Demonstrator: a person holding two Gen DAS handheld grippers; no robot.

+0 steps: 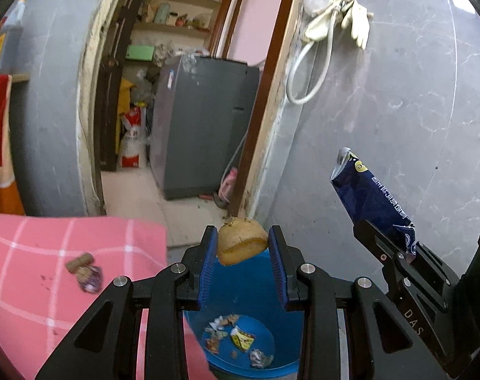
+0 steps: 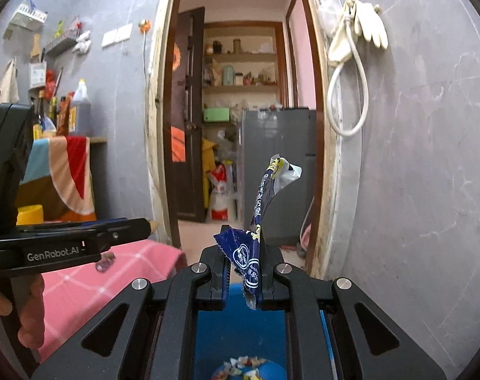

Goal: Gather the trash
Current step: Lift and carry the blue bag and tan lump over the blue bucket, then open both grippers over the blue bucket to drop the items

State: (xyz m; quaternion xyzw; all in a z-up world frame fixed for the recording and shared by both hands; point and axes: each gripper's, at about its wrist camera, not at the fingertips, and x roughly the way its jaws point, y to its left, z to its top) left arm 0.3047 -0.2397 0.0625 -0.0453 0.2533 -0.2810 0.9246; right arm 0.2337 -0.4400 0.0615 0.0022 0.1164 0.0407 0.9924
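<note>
The left gripper (image 1: 242, 247) has its blue-padded jaws clamped on a brown potato piece (image 1: 242, 243), held directly above the open blue bucket (image 1: 255, 291). The right gripper (image 2: 243, 272) has its jaws closed on a dark blue snack wrapper (image 2: 255, 237) that sticks upward, also over the bucket. Scraps of paper and wrappers (image 1: 236, 338) lie on the bucket's bottom. Just left of the bucket, near the right edge of the pink checked table (image 1: 34, 253), rests a small purple wrapper with a cork-like piece (image 1: 85, 270)
</note>
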